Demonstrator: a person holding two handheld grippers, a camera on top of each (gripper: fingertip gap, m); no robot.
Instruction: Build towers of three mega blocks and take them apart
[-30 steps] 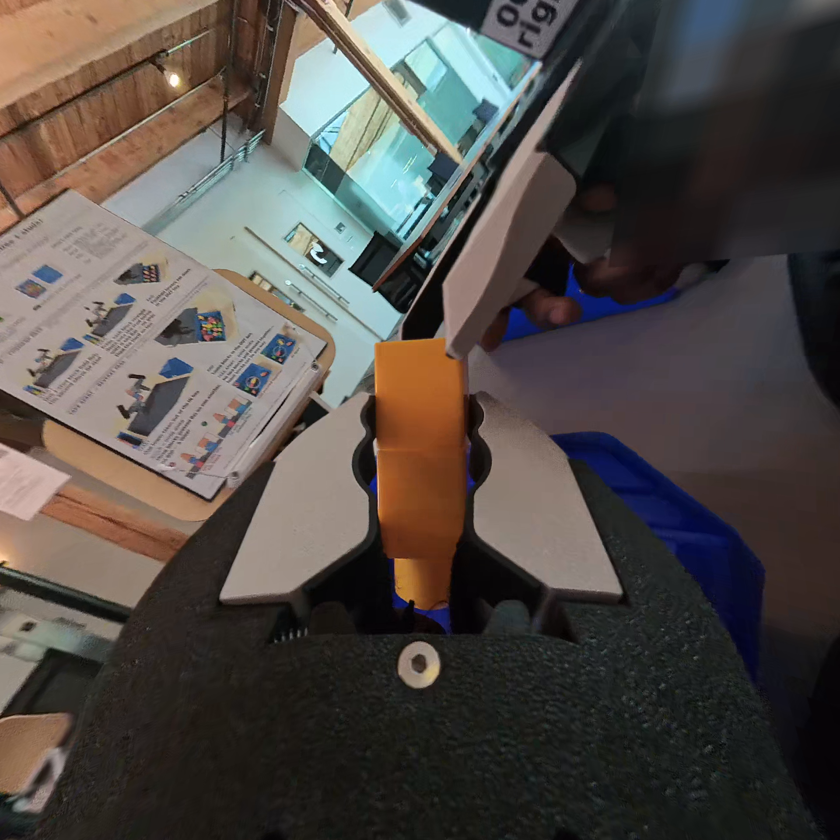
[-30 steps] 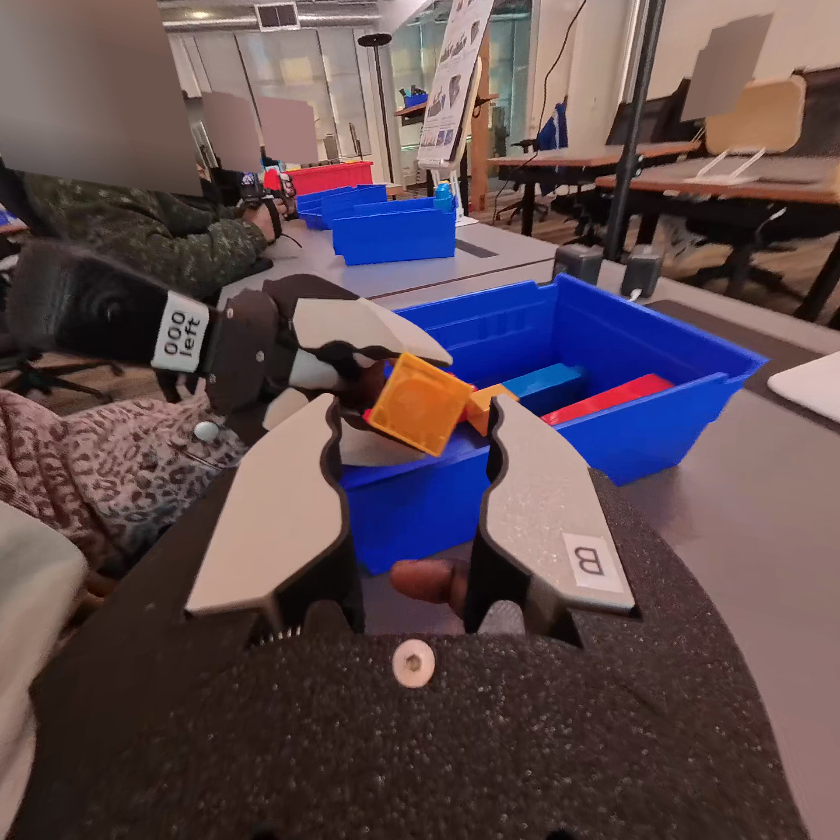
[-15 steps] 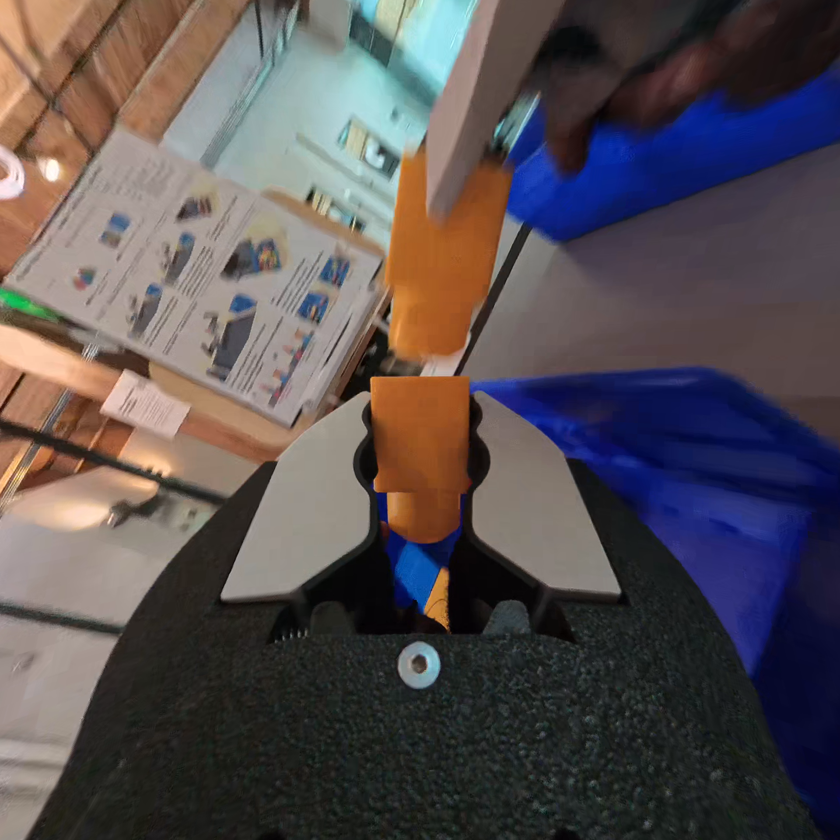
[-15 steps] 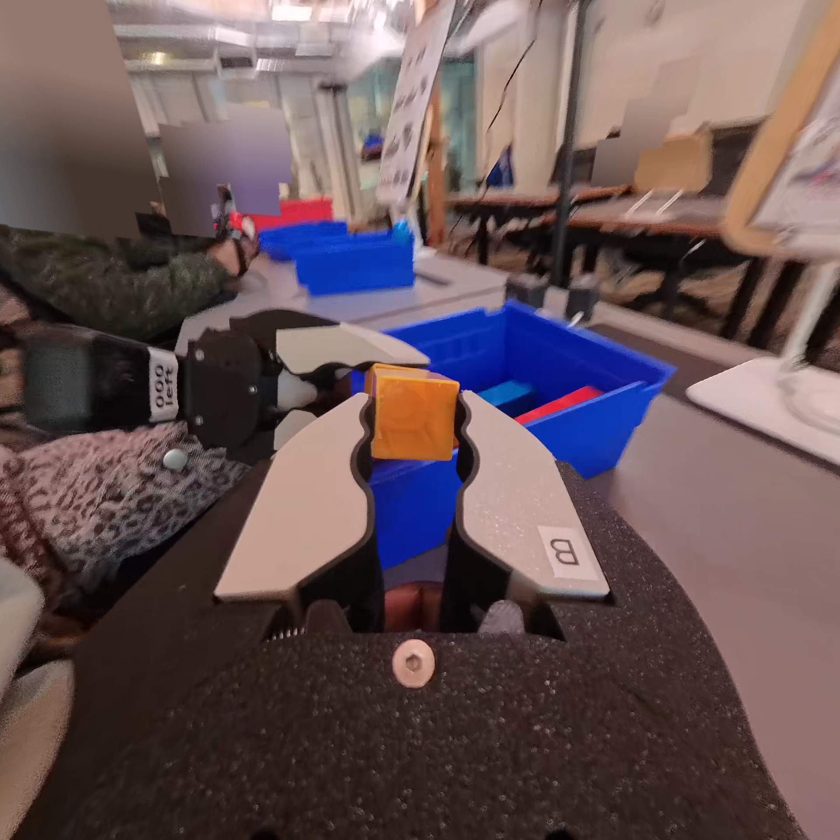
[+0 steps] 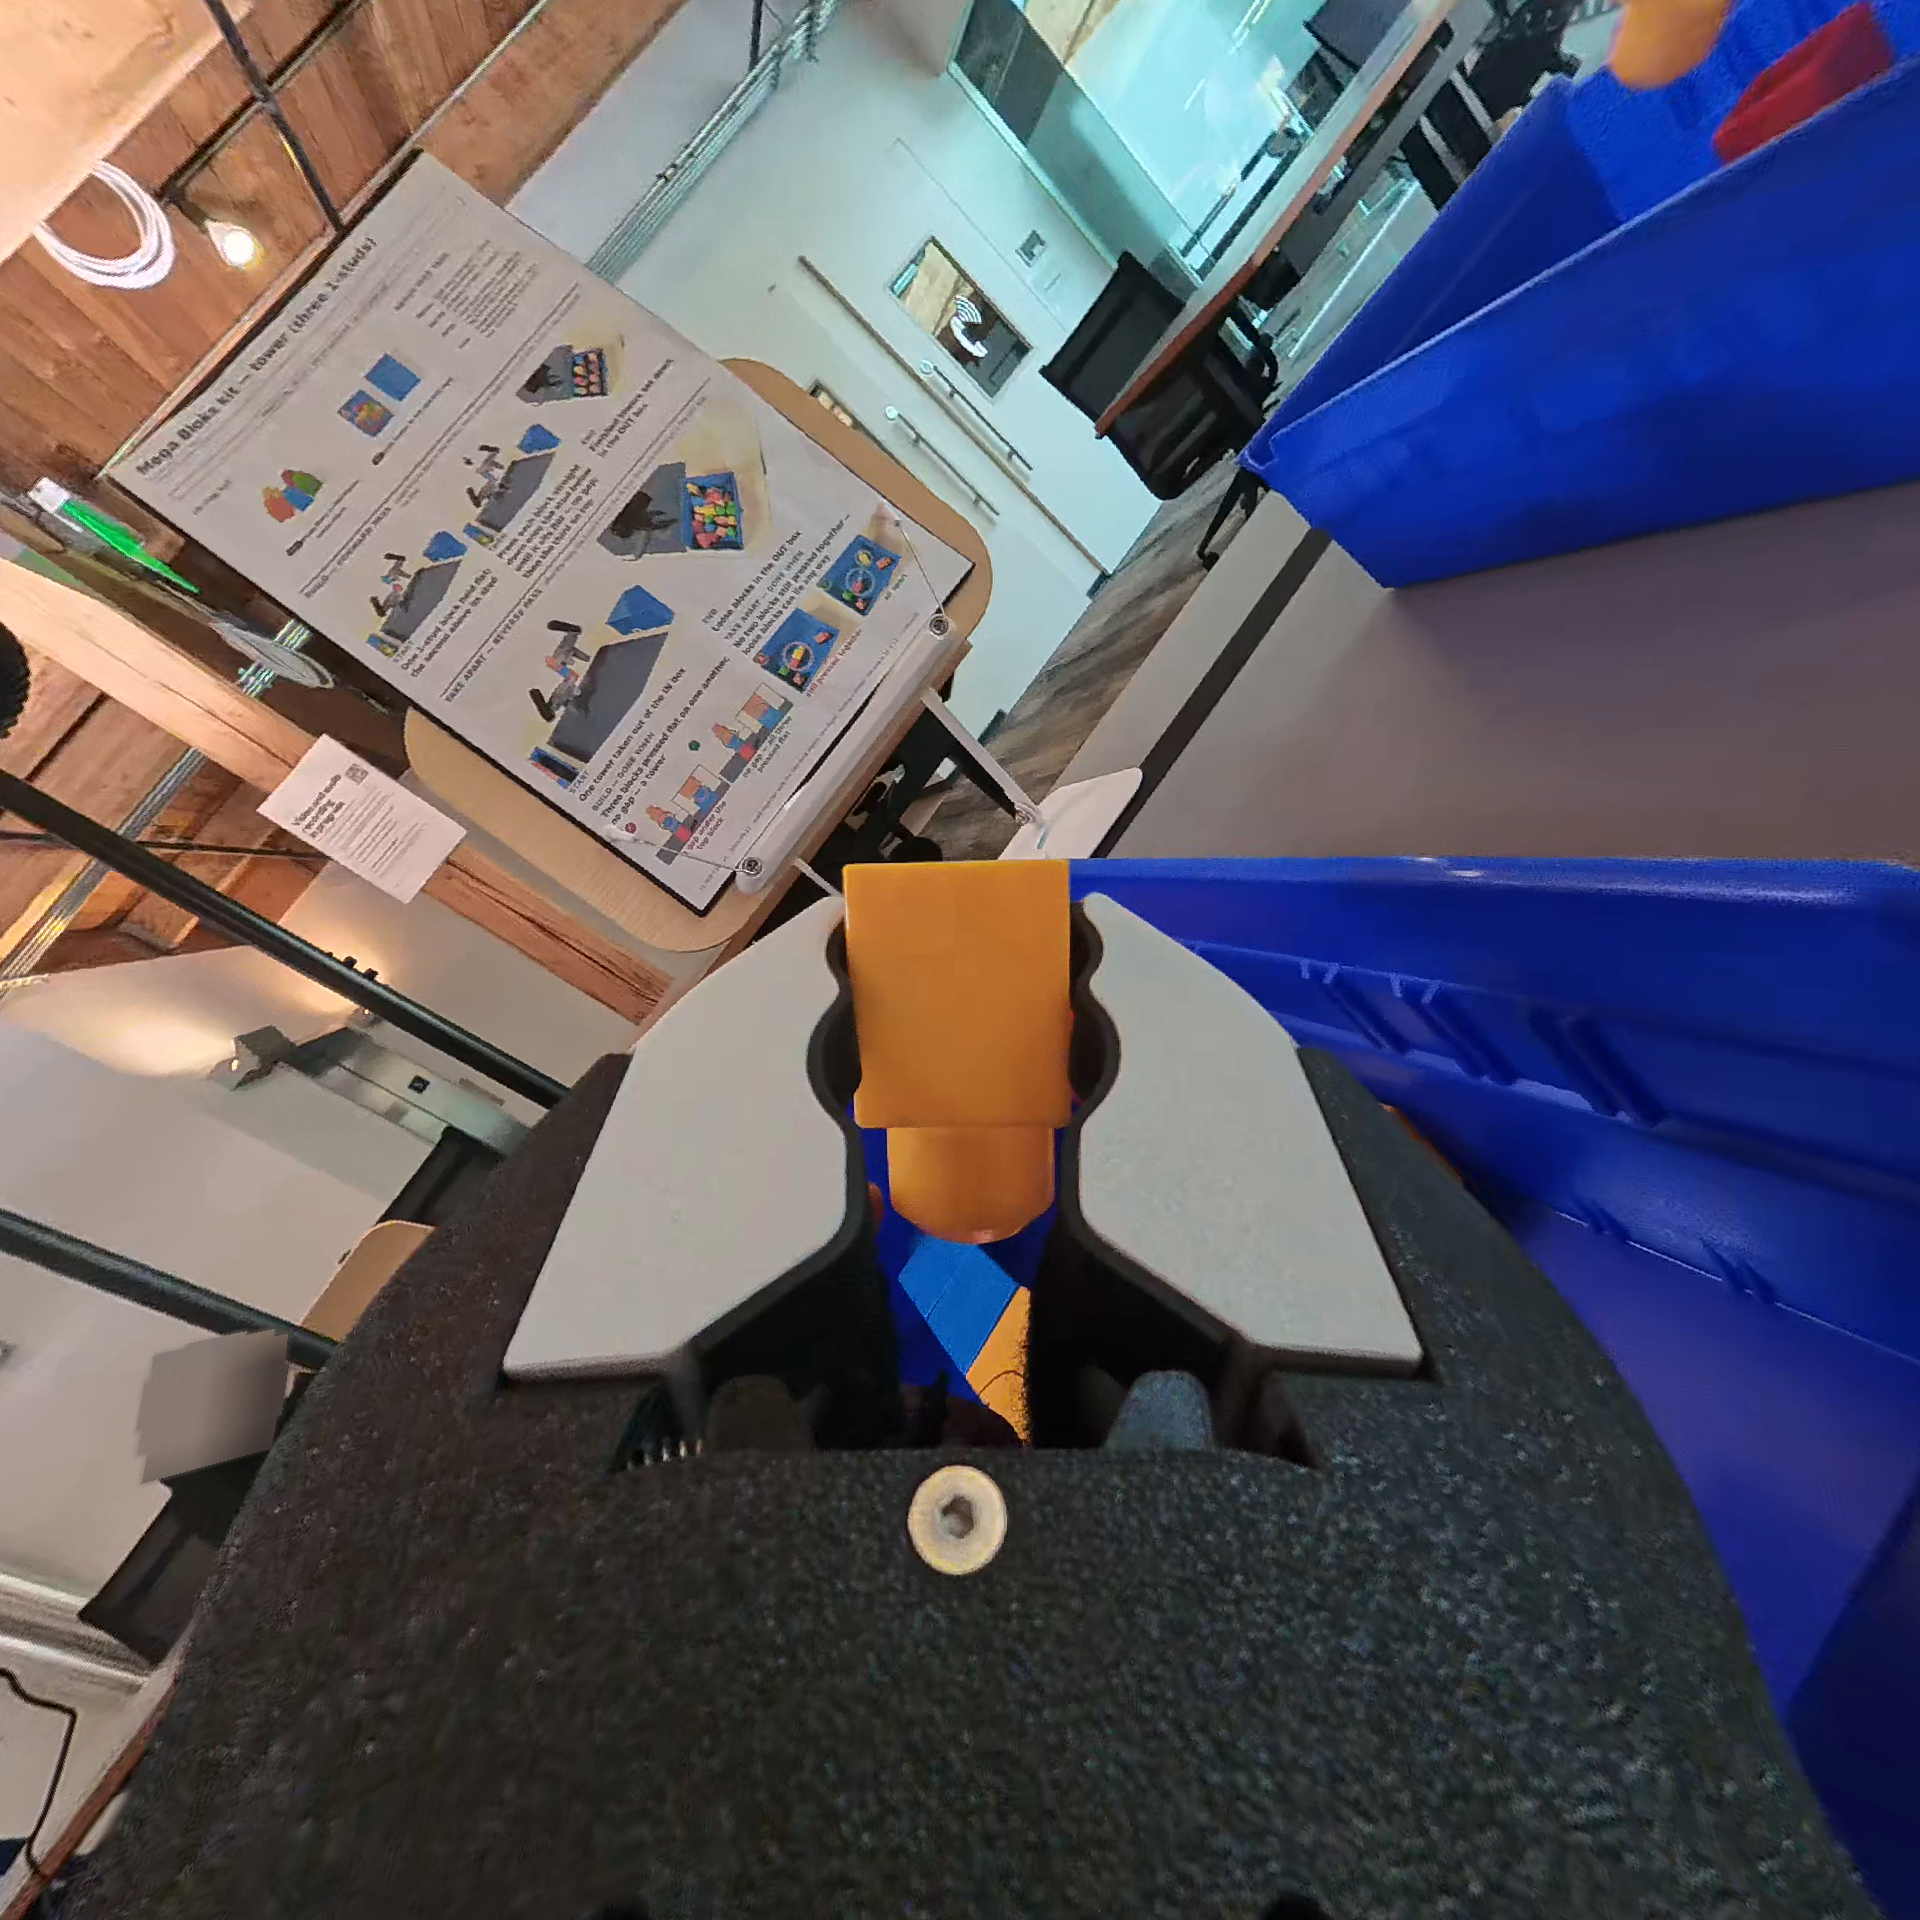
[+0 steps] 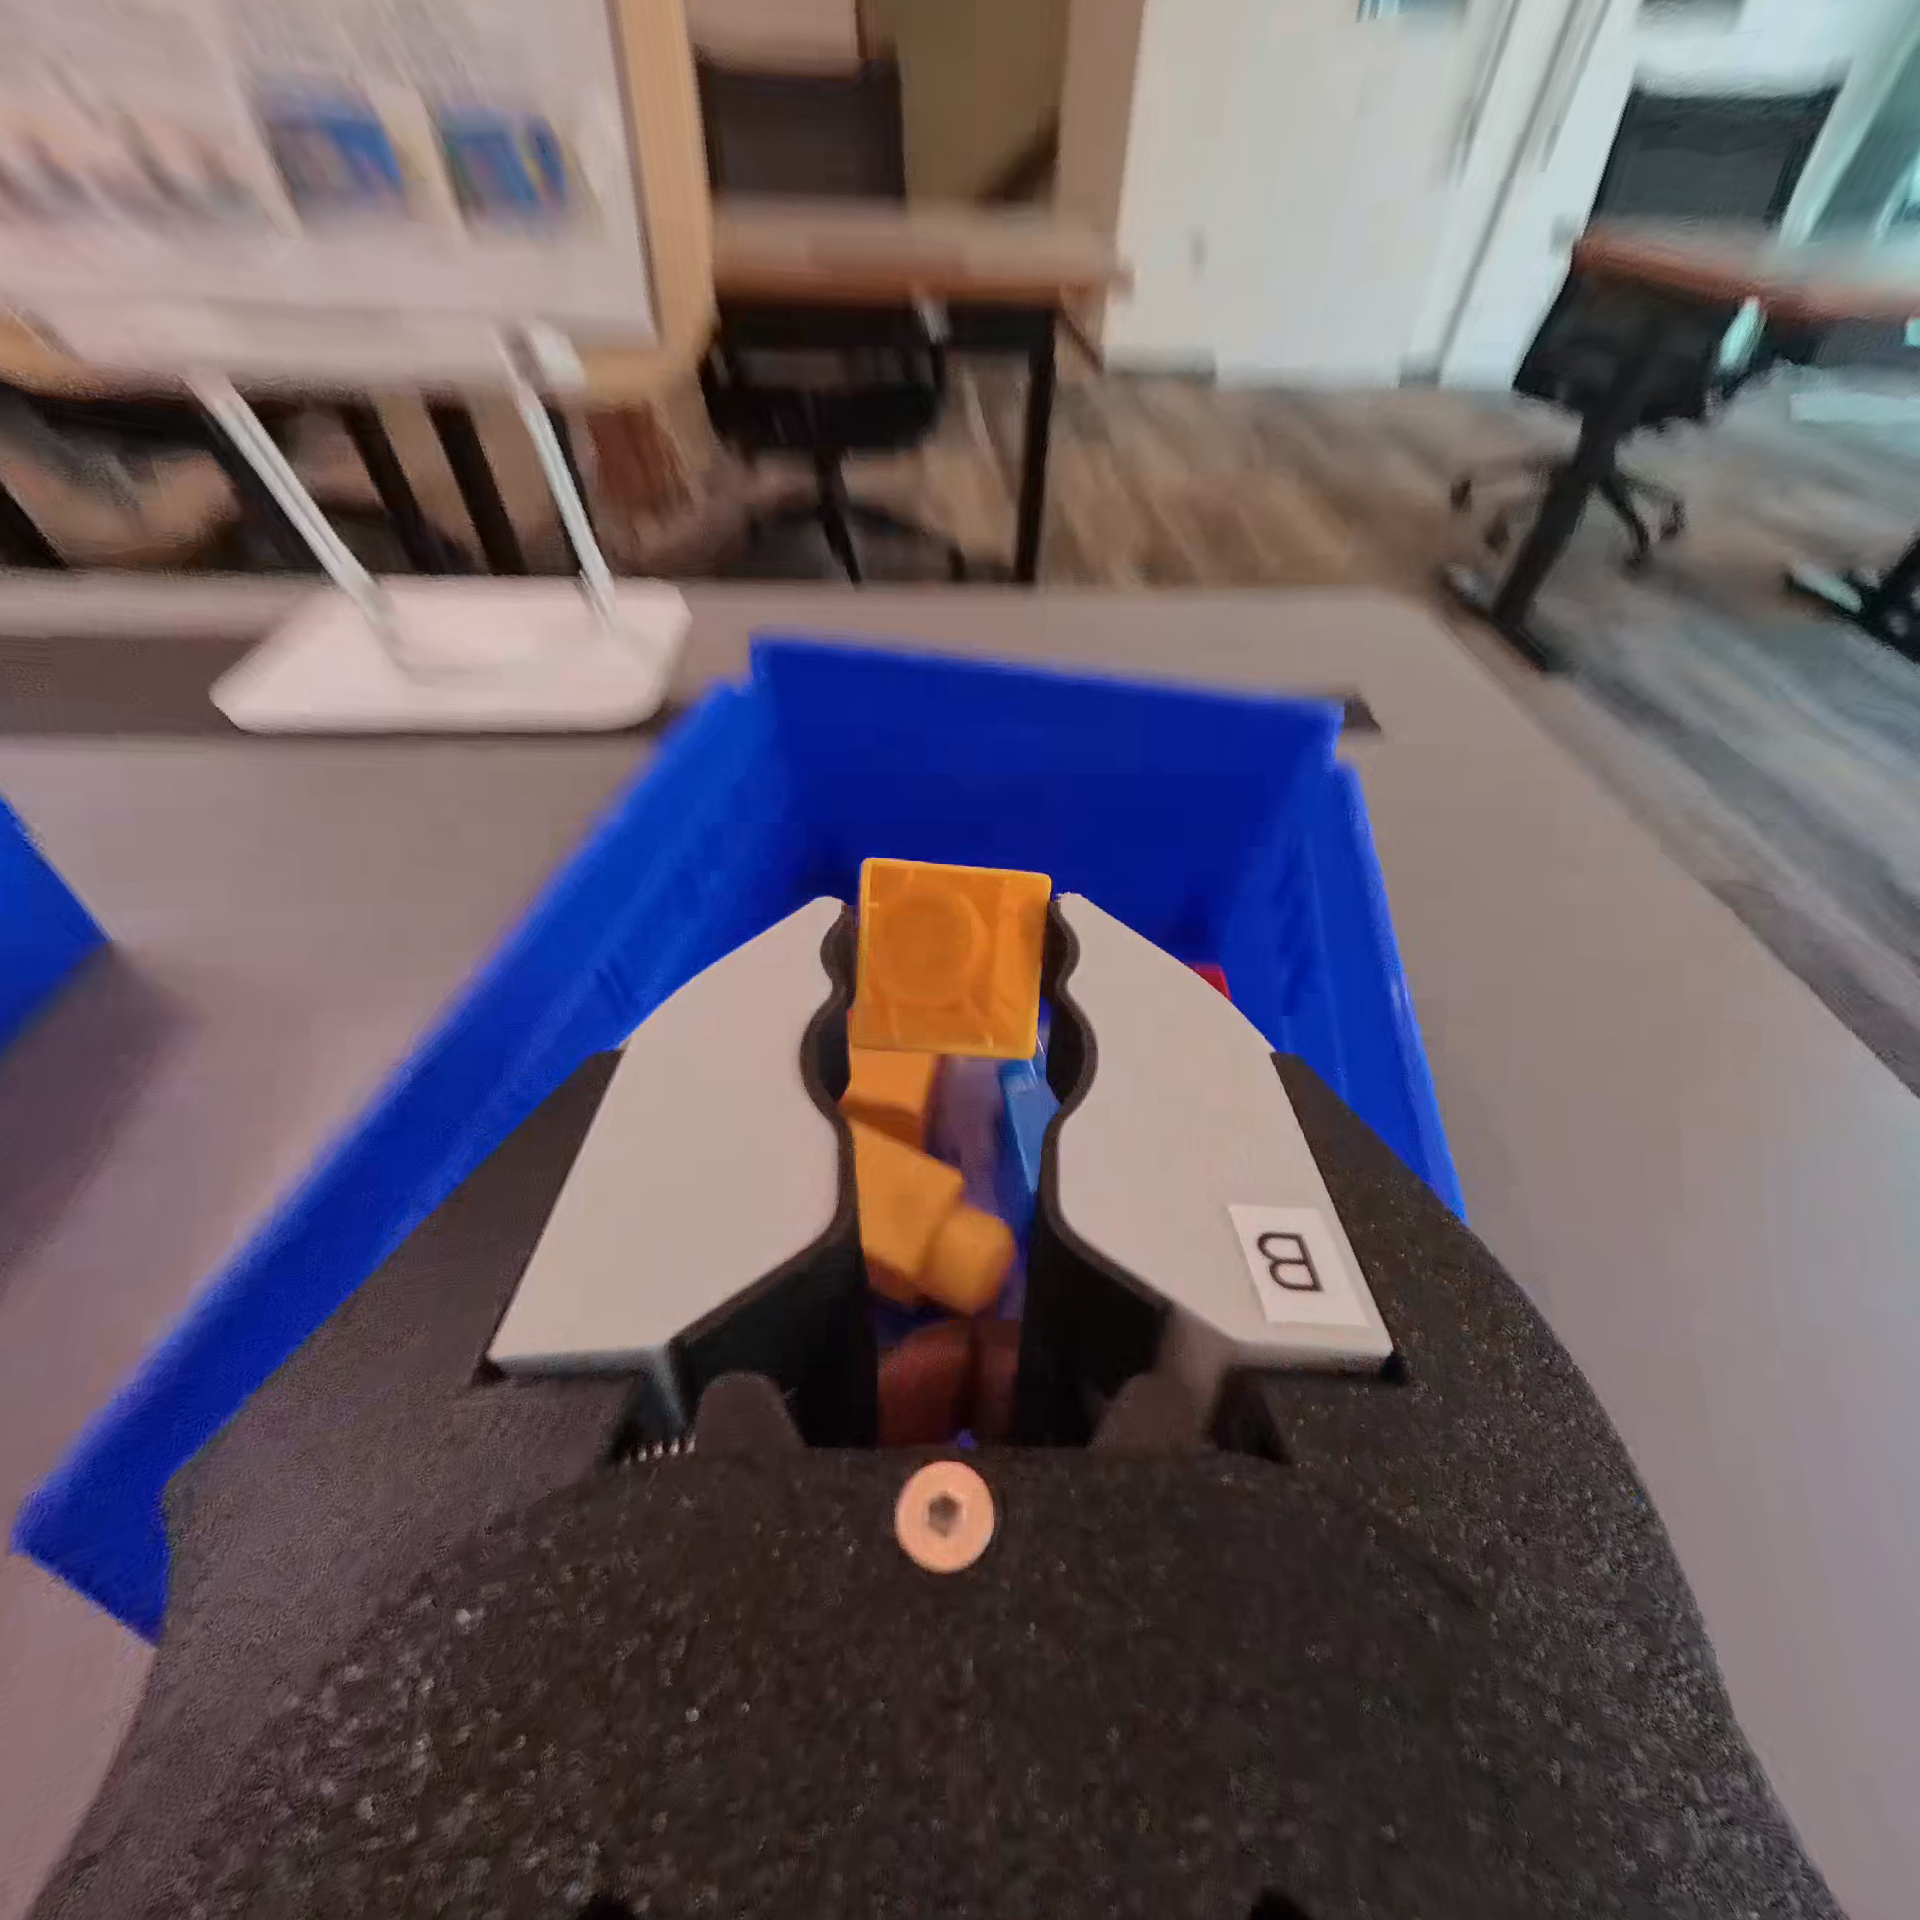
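Right now I judge we are in the take-apart half, with the pieces separated and only the drop-off left. Largest first: in the right wrist view a blue bin (image 6: 1049, 769) fills the middle, sitting on the grey table (image 6: 1662, 1039), and a white stand base (image 6: 457, 665) lies at about ten o'clock from it. In the left wrist view I see a bin (image 5: 1558, 997) running off toward three o'clock, a second bin (image 5: 1600, 416) at about one o'clock with a red block (image 5: 1808, 73) in it, and a poster board (image 5: 540, 520) at ten o'clock. My right gripper (image 6: 951, 961) is pinching one orange block (image 6: 951, 956), hollow underside toward the camera, held over the bin's interior; below it loose blocks (image 6: 920, 1184), orange and blue, already lie inside. My left gripper (image 5: 961, 997) is clamped on its own orange block (image 5: 961, 997), stud pointing back at the camera, held at the near bin's rim at nine o'clock. Each block is single, nothing stacked on either. I cannot tell how many towers are done. What remains, as I read it, is releasing both blocks into a bin.
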